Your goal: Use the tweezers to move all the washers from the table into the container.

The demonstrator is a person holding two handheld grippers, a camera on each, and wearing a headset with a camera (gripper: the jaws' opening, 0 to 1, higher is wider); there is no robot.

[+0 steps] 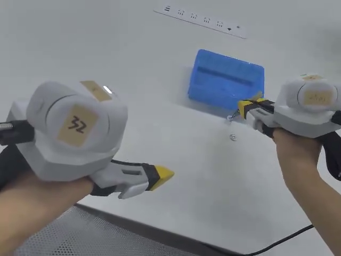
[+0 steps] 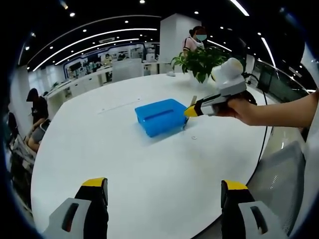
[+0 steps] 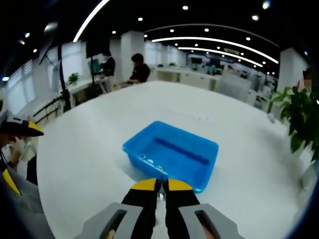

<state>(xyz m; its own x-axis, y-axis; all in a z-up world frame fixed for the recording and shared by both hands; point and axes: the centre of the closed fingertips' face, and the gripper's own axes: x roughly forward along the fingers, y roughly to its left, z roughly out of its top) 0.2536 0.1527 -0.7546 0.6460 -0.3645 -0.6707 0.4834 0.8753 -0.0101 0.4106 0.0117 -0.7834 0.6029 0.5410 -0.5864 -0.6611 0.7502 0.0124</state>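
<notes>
Gripping the tweezers [image 3: 160, 172], right claw [image 3: 161, 185] closed, tips at near wall of blue container [image 1: 226, 80]. One washer [image 1: 233, 137]: on the table [image 1: 160, 133], just beside the tweezer tips on the person's side, nearest this claw. Opposite, left claw [image 2: 162, 196]: jaws wide apart, holding nothing, well away.

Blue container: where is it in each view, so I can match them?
Head view: blue container upper right of centre.
Left gripper view: container centre, slightly high.
Right gripper view: container centre, just beyond the jaws.
Shared landmark: right gripper with tweezers at the container's edge.
</notes>
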